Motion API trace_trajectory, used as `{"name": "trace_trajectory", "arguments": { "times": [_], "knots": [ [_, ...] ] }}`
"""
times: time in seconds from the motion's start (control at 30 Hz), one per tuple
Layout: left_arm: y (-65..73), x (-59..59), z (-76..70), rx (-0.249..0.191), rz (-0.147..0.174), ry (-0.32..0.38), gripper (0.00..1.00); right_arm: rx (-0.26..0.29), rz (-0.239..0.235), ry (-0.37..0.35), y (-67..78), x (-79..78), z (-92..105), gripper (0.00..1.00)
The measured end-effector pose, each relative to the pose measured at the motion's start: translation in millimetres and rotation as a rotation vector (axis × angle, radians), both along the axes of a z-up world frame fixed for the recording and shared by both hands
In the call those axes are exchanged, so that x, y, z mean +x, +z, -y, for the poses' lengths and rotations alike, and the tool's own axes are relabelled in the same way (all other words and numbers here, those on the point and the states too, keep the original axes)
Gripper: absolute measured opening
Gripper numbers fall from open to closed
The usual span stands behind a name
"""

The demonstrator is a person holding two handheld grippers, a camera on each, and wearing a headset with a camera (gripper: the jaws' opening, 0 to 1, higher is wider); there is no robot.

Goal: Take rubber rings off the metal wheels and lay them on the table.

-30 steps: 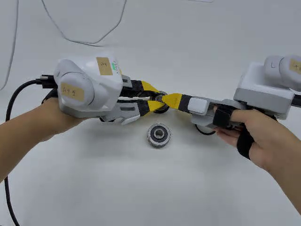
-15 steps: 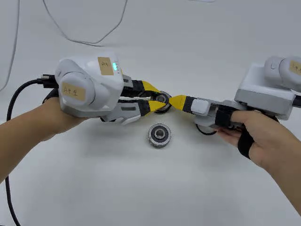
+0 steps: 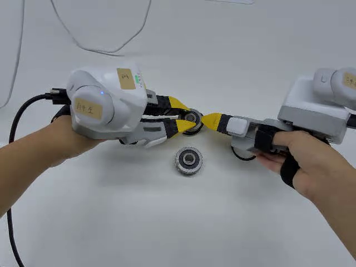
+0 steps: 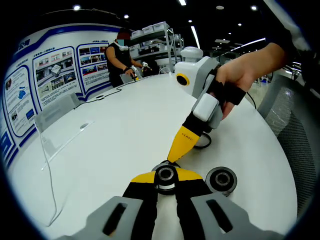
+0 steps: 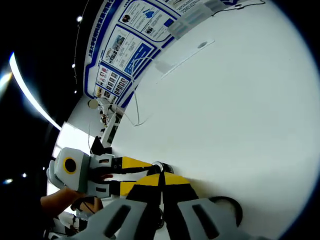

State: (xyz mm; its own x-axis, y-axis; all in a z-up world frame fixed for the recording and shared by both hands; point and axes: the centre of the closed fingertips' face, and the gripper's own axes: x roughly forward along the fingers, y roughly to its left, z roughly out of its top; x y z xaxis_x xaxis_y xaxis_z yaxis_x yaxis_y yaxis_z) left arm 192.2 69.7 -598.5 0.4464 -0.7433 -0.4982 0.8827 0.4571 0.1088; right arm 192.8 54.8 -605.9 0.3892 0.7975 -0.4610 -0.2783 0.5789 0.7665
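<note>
Your L gripper (image 3: 188,120) clamps wheel (image 3: 193,117). R gripper (image 3: 211,120): jaws together, tip at wheel rim. 2nd wheel (image 3: 188,159) lies near, loose ring (image 3: 243,155) under R. Table (image 3: 222,61) bare beyond.

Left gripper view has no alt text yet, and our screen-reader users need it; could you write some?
The left gripper clamps a metal wheel in its yellow jaws over a white table, while the right gripper brings its closed yellow tip to the wheel's far rim. A second wheel lies beside the jaws, a black ring beneath the right gripper.
</note>
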Motion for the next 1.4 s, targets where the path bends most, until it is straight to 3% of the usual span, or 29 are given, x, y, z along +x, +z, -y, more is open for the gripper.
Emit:
{"name": "trace_trajectory", "arguments": {
  "times": [0.67,0.93,1.03,1.4],
  "knots": [
    [0.5,-1.3,0.3,0.0,-0.004,0.003,0.12,0.003,0.019,0.004,1.4,2.1,-1.2,0.01],
    [1.5,-1.6,0.7,-0.001,-0.004,0.003,0.12,0.001,0.029,0.012,4.2,-0.2,-3.2,0.01],
    [1.6,-1.5,0.7,-0.001,-0.005,0.003,0.12,-0.016,0.056,0.033,7.6,-2.4,-6.4,0.01],
    [1.5,-1.8,0.4,0.001,-0.006,0.006,0.12,-0.001,0.051,0.046,15.3,-10.0,-15.3,0.01]
  ]
}}
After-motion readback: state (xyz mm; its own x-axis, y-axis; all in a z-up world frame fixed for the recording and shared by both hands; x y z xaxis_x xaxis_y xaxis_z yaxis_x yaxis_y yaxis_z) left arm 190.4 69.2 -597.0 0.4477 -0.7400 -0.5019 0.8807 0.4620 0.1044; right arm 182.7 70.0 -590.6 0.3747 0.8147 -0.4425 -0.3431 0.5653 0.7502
